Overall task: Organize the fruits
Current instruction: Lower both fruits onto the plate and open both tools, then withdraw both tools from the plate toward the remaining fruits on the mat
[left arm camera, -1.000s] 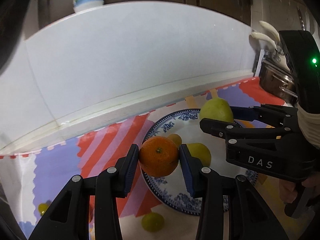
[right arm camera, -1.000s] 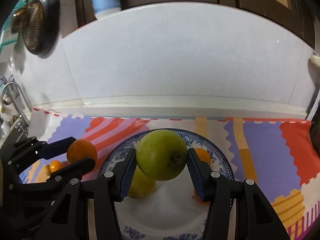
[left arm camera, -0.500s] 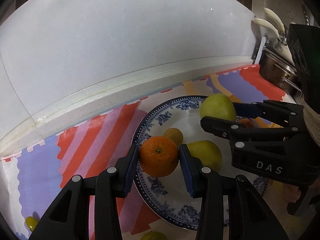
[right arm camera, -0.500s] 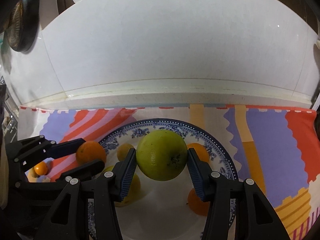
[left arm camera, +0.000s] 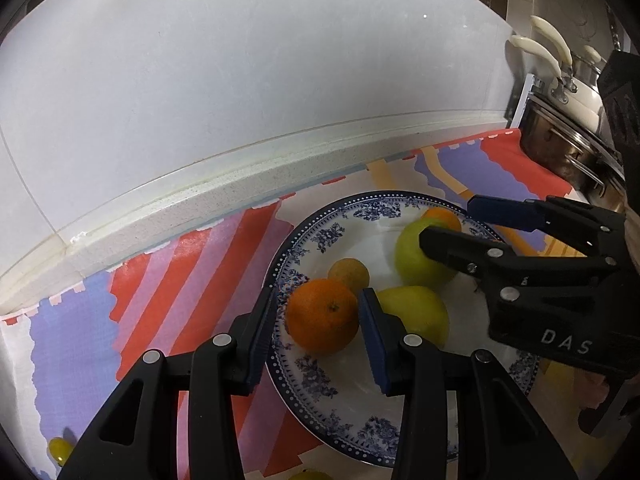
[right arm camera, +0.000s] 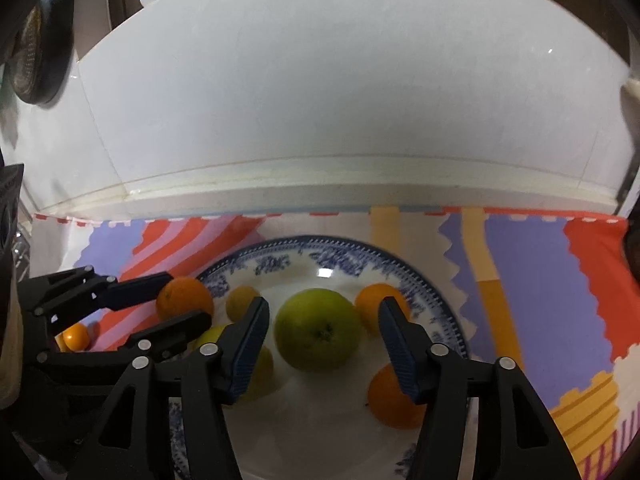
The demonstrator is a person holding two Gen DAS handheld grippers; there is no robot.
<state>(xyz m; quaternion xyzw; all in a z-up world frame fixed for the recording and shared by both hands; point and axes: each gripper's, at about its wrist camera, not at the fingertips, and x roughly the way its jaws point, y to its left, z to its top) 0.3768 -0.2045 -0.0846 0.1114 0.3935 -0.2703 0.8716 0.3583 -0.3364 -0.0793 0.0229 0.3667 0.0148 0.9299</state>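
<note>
A blue-and-white plate (left arm camera: 320, 236) (right arm camera: 436, 292) lies on a striped cloth. My left gripper (left arm camera: 318, 312) is open around an orange (left arm camera: 322, 316) that rests on the plate's left rim; small gaps show on both sides. My right gripper (right arm camera: 324, 332) is open around a green apple (right arm camera: 318, 330) that sits on the plate, also seen in the left wrist view (left arm camera: 420, 256). On the plate too are a yellow-green pear (left arm camera: 416, 314), a small yellow fruit (left arm camera: 348, 274) and two more oranges (right arm camera: 380, 304) (right arm camera: 394, 398).
A white wall and ledge (left arm camera: 240, 188) run behind the cloth. Steel pots (left arm camera: 568, 148) stand at the right. Small loose fruits lie on the cloth at the left: an orange one (right arm camera: 76, 336) and a yellow-green one (left arm camera: 60, 448).
Both grippers lowered onto the plate and opened. The orange and the green apple, held before, now rest on the plate between the spread fingers.
</note>
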